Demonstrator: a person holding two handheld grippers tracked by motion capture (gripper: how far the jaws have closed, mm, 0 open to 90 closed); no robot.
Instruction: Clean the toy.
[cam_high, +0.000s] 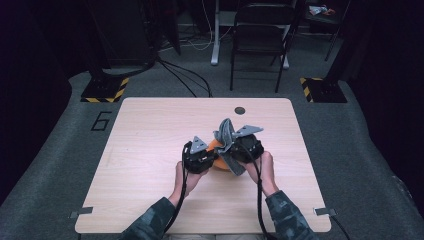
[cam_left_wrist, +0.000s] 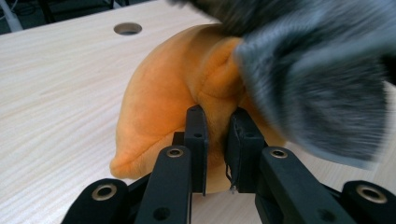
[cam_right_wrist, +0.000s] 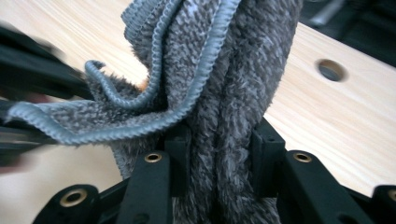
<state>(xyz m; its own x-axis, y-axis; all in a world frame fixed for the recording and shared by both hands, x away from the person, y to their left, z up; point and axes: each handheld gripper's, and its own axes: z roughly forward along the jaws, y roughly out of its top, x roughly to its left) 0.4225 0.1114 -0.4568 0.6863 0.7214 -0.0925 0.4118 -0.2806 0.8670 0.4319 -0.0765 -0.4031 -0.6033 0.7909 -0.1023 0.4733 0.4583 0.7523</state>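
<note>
An orange plush toy (cam_left_wrist: 173, 93) lies on the wooden table (cam_high: 150, 145), and it peeks out between the two grippers in the high view as an orange plush toy (cam_high: 216, 146). My left gripper (cam_left_wrist: 217, 154) is shut on a fold of the toy's fabric. A grey fuzzy cloth (cam_right_wrist: 219, 70) with a stitched hem hangs bunched over the toy, and the same grey cloth (cam_high: 227, 142) stands up in the high view. My right gripper (cam_right_wrist: 218, 158) is shut on the cloth's thick folds. Both grippers, left gripper (cam_high: 200, 155) and right gripper (cam_high: 247, 145), sit close together at the table's middle.
A round cable hole (cam_high: 240, 110) sits near the table's far edge. Beyond the table stand a folding chair (cam_high: 260, 35) and yellow-black stand bases (cam_high: 105, 90). A person's hands (cam_high: 182, 182) and camouflage sleeves enter from the near edge.
</note>
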